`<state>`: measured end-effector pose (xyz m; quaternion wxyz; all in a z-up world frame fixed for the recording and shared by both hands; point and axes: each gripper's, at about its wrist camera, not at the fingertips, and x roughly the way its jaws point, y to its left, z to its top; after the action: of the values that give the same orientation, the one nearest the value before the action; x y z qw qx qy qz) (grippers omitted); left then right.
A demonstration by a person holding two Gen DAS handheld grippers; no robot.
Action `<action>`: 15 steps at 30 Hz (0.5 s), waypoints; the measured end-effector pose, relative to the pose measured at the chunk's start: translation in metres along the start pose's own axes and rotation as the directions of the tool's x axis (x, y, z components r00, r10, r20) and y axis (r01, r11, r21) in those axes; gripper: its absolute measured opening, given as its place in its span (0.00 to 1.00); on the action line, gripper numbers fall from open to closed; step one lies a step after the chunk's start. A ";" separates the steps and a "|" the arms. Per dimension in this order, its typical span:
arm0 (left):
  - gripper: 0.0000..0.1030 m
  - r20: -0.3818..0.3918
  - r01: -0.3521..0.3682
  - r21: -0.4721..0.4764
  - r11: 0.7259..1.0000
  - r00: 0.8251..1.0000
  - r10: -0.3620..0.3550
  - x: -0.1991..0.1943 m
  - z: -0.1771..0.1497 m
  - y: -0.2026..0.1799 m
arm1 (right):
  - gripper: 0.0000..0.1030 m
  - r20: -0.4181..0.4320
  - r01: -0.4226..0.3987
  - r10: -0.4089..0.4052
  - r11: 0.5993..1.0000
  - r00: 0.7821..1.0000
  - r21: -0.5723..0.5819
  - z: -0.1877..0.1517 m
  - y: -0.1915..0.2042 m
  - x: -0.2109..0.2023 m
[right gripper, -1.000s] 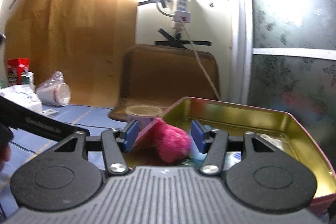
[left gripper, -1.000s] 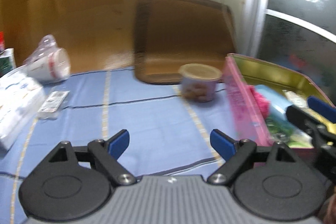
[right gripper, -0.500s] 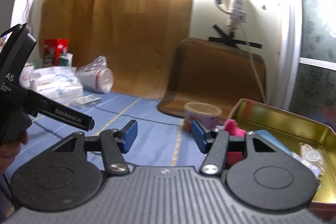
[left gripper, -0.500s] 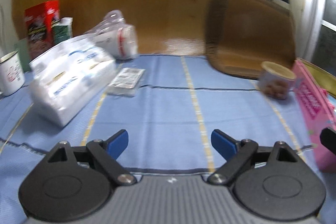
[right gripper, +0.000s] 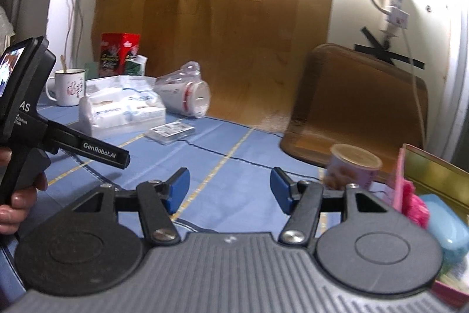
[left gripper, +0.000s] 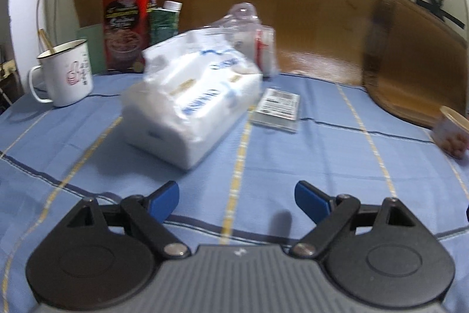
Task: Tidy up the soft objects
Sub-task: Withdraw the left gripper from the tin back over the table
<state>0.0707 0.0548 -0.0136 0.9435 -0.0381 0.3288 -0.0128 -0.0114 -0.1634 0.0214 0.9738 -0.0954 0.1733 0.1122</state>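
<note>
Left gripper [left gripper: 236,197] released, empty, facing tissue pack [left gripper: 193,104] on blue tablecloth [left gripper: 322,154]; right gripper [right gripper: 228,191] opening, empty, beside tin [right gripper: 433,169]

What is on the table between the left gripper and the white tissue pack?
Nothing lies there. In the left wrist view, only bare blue tablecloth shows between the open left gripper and the tissue pack.

Brown cardboard [right gripper: 211,28] covers a pale wall [right gripper: 360,16] (black tape crosses there), blue striped tablecloth [left gripper: 307,166] below
</note>
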 end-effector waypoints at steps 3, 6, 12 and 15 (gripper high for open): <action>0.86 0.005 -0.015 -0.014 1.000 1.000 0.015 0.002 0.002 0.011 | 0.61 -0.015 -0.019 0.019 1.000 1.000 -0.005 0.002 0.008 0.008; 0.86 0.010 -0.021 -0.024 0.999 1.000 0.021 0.005 0.004 0.019 | 0.61 -0.034 -0.039 0.039 0.999 0.999 0.000 0.006 0.013 0.017; 0.86 0.033 -0.031 -0.068 0.997 0.999 0.033 0.007 0.007 0.036 | 0.61 -0.073 -0.086 0.087 0.996 0.993 0.019 0.018 0.019 0.041; 0.87 0.039 -0.009 -0.113 0.994 0.999 0.013 0.006 0.007 0.044 | 0.61 -0.095 -0.113 0.117 0.992 0.989 0.050 0.029 0.022 0.061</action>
<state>0.0798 0.0992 -0.0157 0.9462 -0.0896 0.3106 0.0118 0.0476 -0.1246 0.0227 0.9580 -0.0689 0.2283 0.1595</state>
